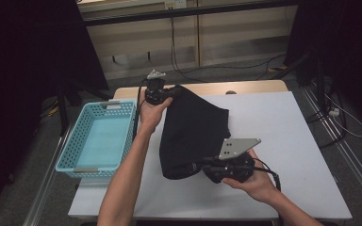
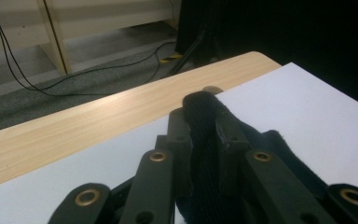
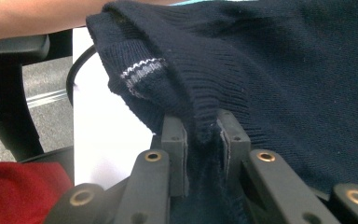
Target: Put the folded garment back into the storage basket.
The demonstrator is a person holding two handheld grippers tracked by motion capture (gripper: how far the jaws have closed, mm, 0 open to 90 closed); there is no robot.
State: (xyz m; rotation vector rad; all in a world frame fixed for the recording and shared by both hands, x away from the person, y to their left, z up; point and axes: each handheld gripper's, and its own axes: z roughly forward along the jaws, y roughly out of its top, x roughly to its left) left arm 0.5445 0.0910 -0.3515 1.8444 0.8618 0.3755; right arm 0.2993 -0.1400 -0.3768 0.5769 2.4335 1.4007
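Observation:
A dark navy knitted garment (image 1: 193, 129) lies folded on the white table cover (image 1: 273, 127), running from the far left toward the near middle. My left gripper (image 1: 169, 92) holds its far corner; in the left gripper view the jaws are shut on a fold of the knit (image 2: 203, 135). My right gripper (image 1: 195, 166) pinches the near edge. In the right gripper view the ribbed hem (image 3: 205, 112) sits between the shut jaws, and a cuff with a white stripe (image 3: 140, 72) hangs just above left.
A light blue plastic basket (image 1: 99, 139) stands open at the table's left edge. A wooden table strip (image 1: 245, 87) shows beyond the white cover. Cables (image 1: 193, 70) trail on the floor behind. The person's forearms (image 1: 127, 174) come in from the bottom.

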